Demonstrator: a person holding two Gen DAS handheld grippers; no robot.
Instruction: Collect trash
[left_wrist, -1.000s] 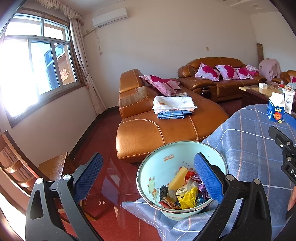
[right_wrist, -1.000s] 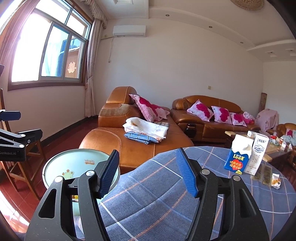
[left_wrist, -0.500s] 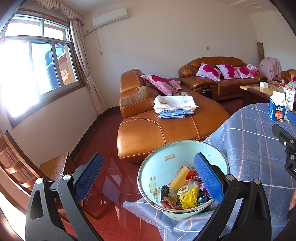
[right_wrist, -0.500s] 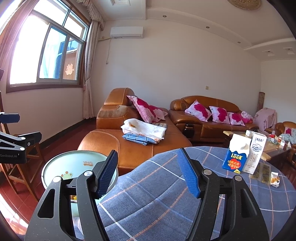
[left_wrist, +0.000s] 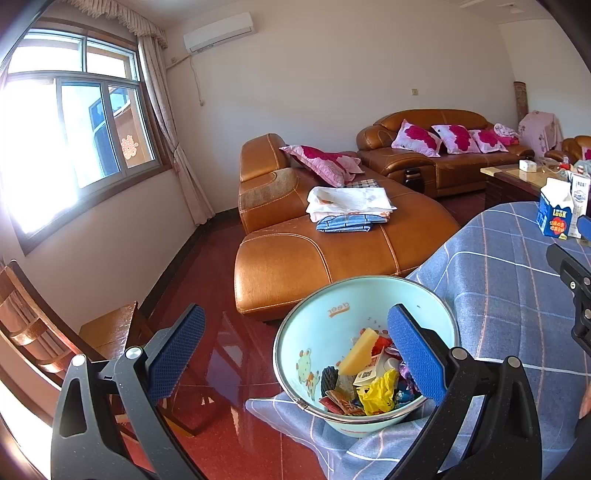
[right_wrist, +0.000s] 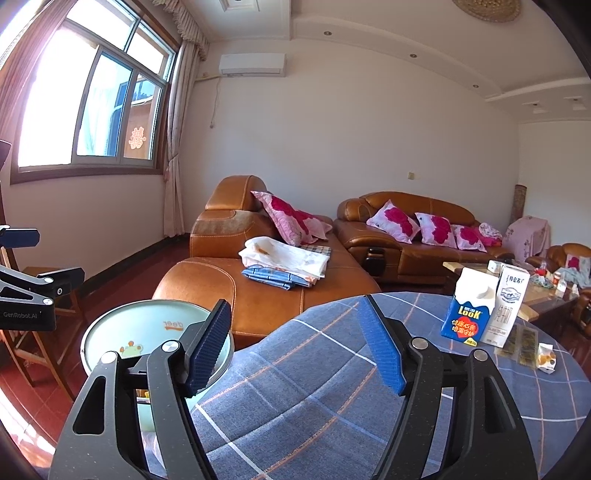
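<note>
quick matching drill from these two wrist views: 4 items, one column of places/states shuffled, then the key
Items
1. light blue basin
2. blue Look carton
3. folded white cloth
4. right hand-held gripper

Places or states
A. on the orange leather sofa, over a blue striped cloth
B. open, nothing between the pads, over the checked tablecloth
C. at the table edge, holding wrappers and a yellow sponge
D. upright on the table beside a white carton

Pairs: 1-C, 2-D, 3-A, 4-B
</note>
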